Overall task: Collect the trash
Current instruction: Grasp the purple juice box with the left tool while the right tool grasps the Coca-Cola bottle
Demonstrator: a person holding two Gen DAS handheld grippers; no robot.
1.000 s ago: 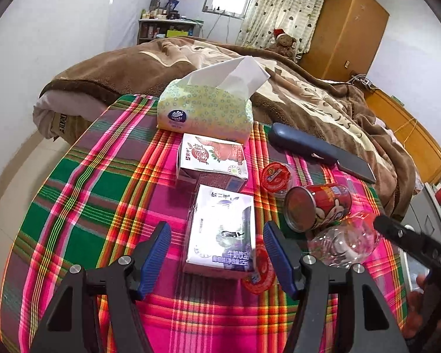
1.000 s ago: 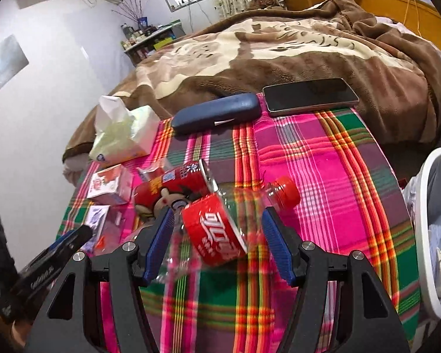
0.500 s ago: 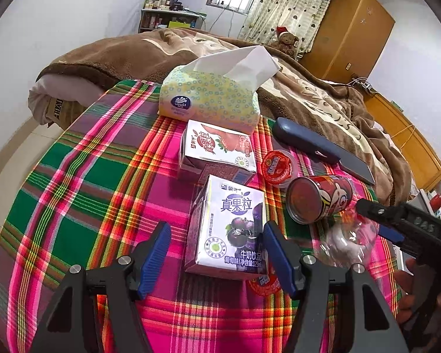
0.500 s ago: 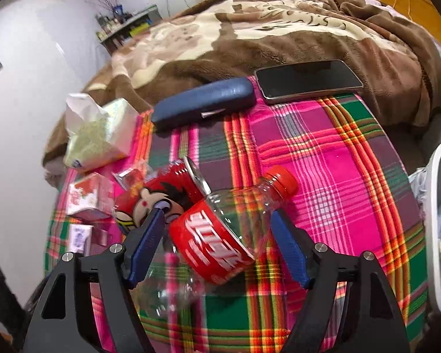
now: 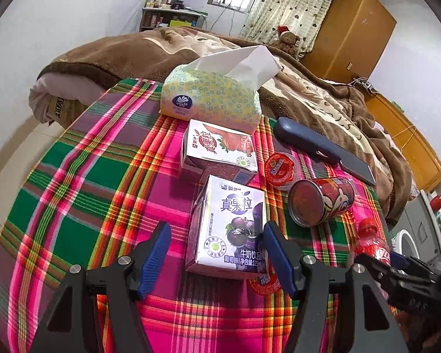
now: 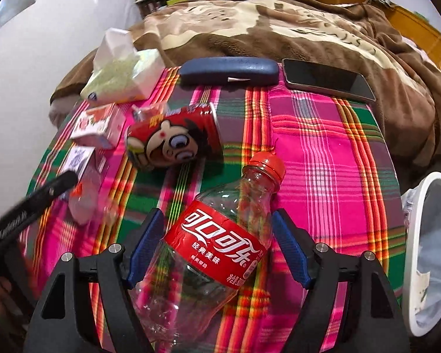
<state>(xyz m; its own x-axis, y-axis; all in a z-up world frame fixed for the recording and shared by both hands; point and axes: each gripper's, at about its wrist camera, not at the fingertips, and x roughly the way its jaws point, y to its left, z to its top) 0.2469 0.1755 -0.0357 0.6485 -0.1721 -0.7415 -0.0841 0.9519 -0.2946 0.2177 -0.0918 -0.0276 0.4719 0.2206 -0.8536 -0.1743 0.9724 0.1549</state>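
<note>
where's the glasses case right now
In the right wrist view the blue glasses case lies at the far edge of the plaid cloth, between the tissue pack and the phone.

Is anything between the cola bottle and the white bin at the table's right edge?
Nothing visible. The cola bottle lies between the right gripper's open jaws; only bare plaid tablecloth separates it from the white bin, which sits beyond the table edge.
</note>
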